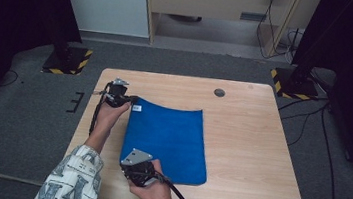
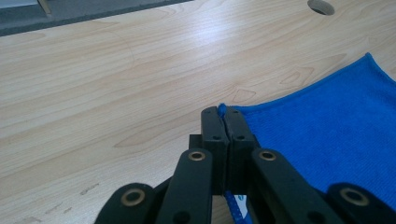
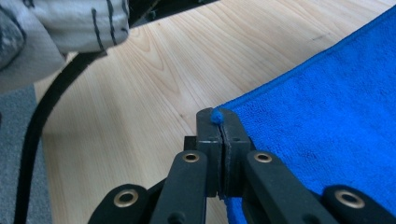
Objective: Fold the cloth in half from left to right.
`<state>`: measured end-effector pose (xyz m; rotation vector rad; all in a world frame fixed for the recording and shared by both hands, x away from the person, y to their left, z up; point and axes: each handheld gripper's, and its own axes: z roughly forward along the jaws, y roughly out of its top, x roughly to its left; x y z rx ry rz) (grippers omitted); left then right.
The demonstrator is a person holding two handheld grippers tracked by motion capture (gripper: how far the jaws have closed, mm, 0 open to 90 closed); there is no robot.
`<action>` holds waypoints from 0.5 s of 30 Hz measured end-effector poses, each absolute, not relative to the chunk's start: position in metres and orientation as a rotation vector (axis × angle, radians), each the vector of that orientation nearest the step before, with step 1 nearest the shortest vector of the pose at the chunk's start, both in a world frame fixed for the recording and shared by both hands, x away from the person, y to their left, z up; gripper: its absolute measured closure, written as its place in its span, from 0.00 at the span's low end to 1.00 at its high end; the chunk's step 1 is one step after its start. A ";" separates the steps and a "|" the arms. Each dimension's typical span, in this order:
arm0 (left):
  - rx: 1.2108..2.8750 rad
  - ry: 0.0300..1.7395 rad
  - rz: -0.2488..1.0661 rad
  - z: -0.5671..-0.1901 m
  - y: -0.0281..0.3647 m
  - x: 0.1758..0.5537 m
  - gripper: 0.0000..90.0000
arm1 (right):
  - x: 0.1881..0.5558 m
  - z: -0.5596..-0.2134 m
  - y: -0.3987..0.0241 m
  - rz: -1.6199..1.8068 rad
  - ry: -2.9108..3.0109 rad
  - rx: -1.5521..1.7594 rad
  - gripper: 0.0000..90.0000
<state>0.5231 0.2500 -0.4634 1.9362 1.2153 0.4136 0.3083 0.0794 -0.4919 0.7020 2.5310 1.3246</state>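
A blue cloth (image 1: pixel 167 141) lies on the wooden table (image 1: pixel 245 137), its left edge lifted a little. My left gripper (image 1: pixel 131 103) is shut on the cloth's far left corner, beside a small white label (image 1: pixel 137 107). In the left gripper view the jaws pinch that blue corner (image 2: pixel 222 110), and the cloth (image 2: pixel 327 135) spreads to the right. My right gripper (image 1: pixel 124 163) is shut on the near left corner. In the right gripper view a blue tuft (image 3: pixel 216 116) pokes out between the closed jaws, with the cloth (image 3: pixel 327 121) stretching away to the right.
A round cable hole (image 1: pixel 219 92) sits in the table near its far edge. Bare wood lies to the right of the cloth. A black cable (image 1: pixel 181 198) trails from my right gripper. Two stand bases with yellow-black tape (image 1: pixel 68 60) rest on the grey floor beyond the table.
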 end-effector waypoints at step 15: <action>1.935 1.213 0.426 -0.460 0.225 0.528 0.98 | 0.312 -0.489 0.067 1.392 2.489 0.743 0.99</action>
